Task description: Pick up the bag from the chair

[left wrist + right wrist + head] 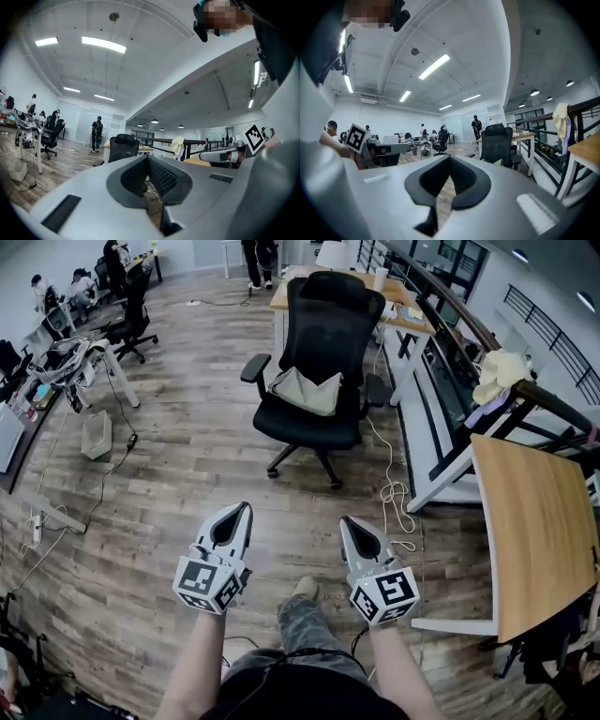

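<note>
Bag (pixel 306 392) sits on chair (pixel 328 320) (all jaws closed).

The right gripper (pixel 449 158) has its jaws closed tip to tip, with nothing between them. Only the wooden floor (pixel 445 194) shows through the gap below the tips. Ahead and to the right, well apart, stands the black office chair (pixel 497 143), with a pale corner of the bag (pixel 498 162) on its seat (too small to tell more). The left gripper (pixel 410 148) reaches in from the left, its marker cube (pixel 357 137) behind it. A pale cloth (pixel 560 119) hangs on the railing (pixel 581 107) at right.
</note>
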The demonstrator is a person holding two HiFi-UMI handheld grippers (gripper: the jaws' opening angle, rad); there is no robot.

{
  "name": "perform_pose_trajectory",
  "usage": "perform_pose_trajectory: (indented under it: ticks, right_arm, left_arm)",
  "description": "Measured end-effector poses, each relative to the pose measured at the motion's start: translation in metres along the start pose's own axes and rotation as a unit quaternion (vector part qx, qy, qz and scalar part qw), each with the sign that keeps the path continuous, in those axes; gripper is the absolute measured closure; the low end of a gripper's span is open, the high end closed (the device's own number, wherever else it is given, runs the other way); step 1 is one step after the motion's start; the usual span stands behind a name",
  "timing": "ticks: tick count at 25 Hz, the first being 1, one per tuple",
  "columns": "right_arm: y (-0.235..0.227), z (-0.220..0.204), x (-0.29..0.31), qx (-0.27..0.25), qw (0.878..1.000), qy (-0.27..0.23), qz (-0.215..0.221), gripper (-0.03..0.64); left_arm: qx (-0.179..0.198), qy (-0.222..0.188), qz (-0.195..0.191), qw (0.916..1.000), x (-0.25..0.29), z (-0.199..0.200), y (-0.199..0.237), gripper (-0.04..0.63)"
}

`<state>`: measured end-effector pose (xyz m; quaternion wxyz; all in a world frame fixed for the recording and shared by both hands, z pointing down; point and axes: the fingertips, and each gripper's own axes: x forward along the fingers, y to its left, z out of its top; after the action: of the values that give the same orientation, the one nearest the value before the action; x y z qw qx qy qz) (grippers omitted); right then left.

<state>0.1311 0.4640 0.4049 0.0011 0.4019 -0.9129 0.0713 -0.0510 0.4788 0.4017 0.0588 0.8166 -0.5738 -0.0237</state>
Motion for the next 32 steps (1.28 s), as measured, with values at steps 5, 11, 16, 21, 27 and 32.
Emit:
perform_pose_trajectory:
  ticks: [5, 11, 16, 21, 27, 32]
  right_arm:
    - [-0.037, 0.01, 0.049, 0.02, 1.0, -0.006, 0.004, 0.609]
    - [-0.082, 0.016, 0.101, 0.022, 1.0, -0.007, 0.005, 0.609]
    - [-0.111, 0.016, 0.13, 0.022, 1.0, -0.004, 0.006, 0.609]
    - [-0.124, 0.019, 0.15, 0.022, 1.0, -0.003, 0.009, 0.609]
    - [-0.146, 0.018, 0.175, 0.025, 1.0, -0.002, -0.002, 0.609]
    - [-0.171, 0.025, 0.212, 0.023, 0.999, -0.006, -0.029, 0.609]
  left_arm:
    - [0.001, 0.005, -0.006, 1.0, 0.055, 0.006, 0.018, 0.598]
    - [0.006, 0.001, -0.012, 0.9999, 0.124, 0.011, 0.04, 0.598]
    - [0.0, -0.008, -0.013, 0.9999, 0.165, 0.012, 0.053, 0.598]
    - [-0.006, -0.002, -0.013, 0.9999, 0.187, 0.01, 0.062, 0.598]
    - [-0.018, 0.006, -0.017, 0.9997, 0.224, -0.004, 0.08, 0.598]
    - [-0.032, -0.002, -0.045, 0.9985, 0.277, 0.002, 0.106, 0.598]
